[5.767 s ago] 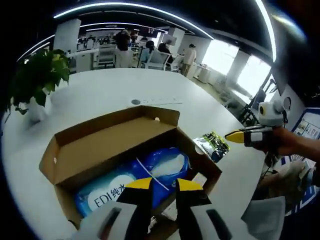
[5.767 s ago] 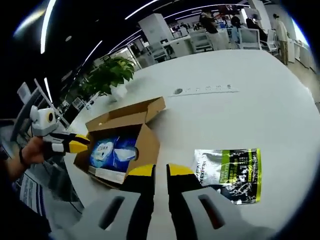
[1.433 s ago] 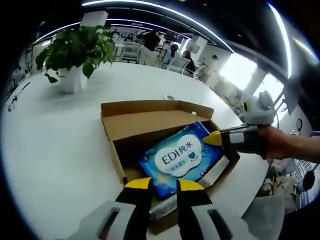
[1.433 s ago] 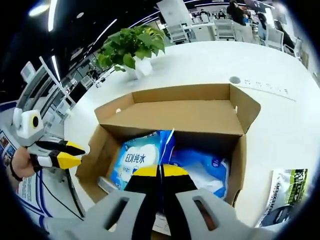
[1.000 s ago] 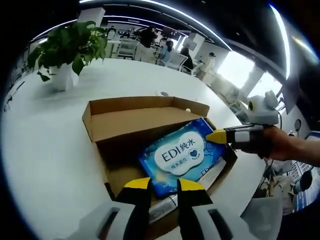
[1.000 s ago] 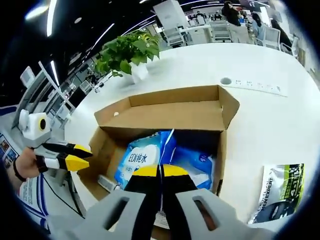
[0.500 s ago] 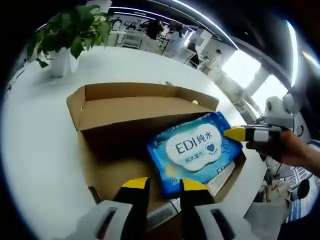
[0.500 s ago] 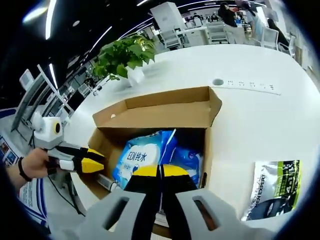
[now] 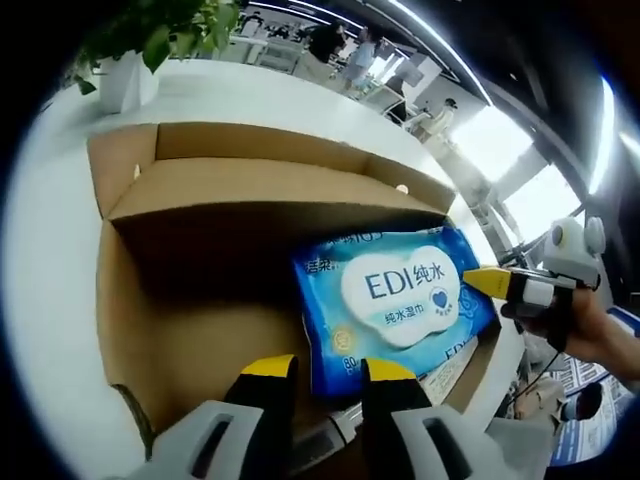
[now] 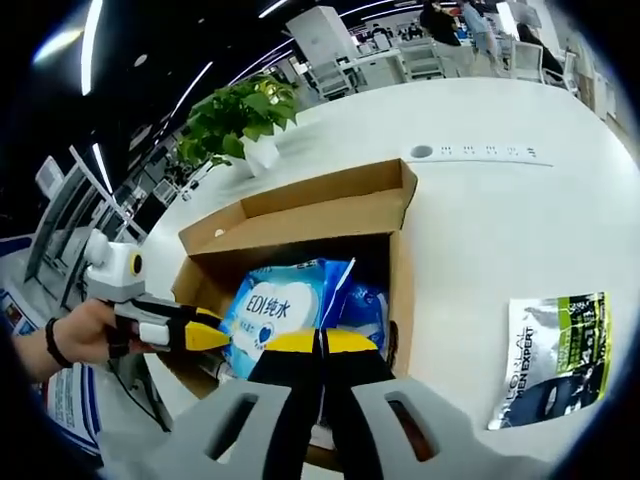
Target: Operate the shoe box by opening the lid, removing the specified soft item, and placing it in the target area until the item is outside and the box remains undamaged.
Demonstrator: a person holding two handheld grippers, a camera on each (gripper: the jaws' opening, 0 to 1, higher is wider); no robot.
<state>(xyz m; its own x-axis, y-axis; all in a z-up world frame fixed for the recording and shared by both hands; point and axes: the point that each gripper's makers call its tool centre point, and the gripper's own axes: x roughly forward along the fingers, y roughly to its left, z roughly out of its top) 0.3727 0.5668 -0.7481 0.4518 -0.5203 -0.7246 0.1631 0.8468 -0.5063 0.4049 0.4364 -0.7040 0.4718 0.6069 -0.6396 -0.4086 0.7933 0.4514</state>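
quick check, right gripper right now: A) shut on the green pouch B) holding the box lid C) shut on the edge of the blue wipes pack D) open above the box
C: in the right gripper view the right gripper has its yellow-tipped jaws pressed together on the edge of the blue wipes pack, which sits in the open shoe box; the green pouch lies apart on the table.

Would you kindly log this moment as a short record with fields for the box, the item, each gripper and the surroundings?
box: cardboard shoe box, lid open, on white table
item: blue wipes pack, lifted at one edge, partly inside box
right gripper: shut on blue wipes pack
left gripper: open, over box's near end
nearby: green-and-silver pouch on table; potted plant behind box
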